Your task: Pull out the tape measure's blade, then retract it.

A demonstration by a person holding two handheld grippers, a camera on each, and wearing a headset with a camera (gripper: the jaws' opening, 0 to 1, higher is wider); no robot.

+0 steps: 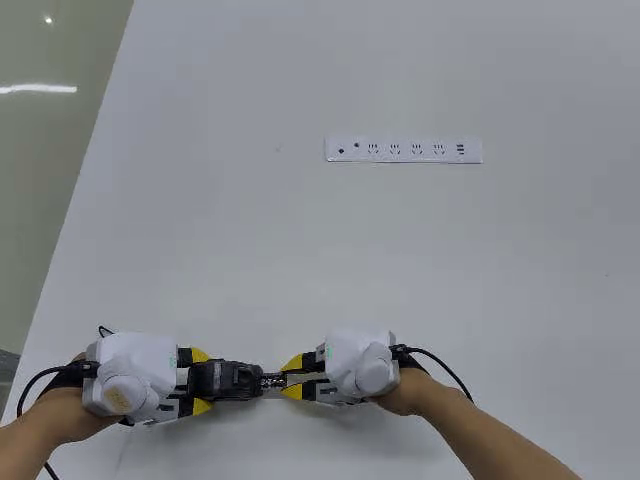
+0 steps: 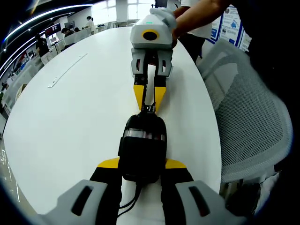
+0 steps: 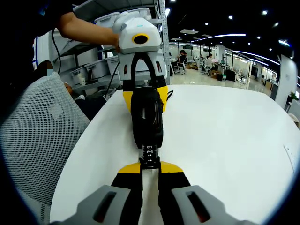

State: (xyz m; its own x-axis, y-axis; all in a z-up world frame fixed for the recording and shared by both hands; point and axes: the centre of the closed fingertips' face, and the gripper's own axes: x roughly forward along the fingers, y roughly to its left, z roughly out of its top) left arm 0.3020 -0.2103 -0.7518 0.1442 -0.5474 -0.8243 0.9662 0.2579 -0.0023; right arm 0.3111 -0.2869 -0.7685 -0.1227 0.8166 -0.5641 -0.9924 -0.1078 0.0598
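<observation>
Tape measure [image 1: 226, 380] sits at the near edge of the table. Its black case is clamped btwn the yellow-tipped jaws of the left gripper [image 1: 200, 381], which press tight on both sides. Right gripper [image 1: 291, 378] faces it head-on, jaws pinched on the blade [image 3: 149, 153]. Only a short bit is out, w/ printed numbers readable in the right gripper view. Case and right gripper's tips sit v. close, blade bridging the small gap. Both grippers are low over the white table [image 1: 300, 250]. A black cable [image 1: 437, 362] trails off the right one. Further out, a white power strip [image 1: 403, 150] lies well apart toward the far side. A grey mesh chair [image 2: 243, 117] stands beside the table edge.
</observation>
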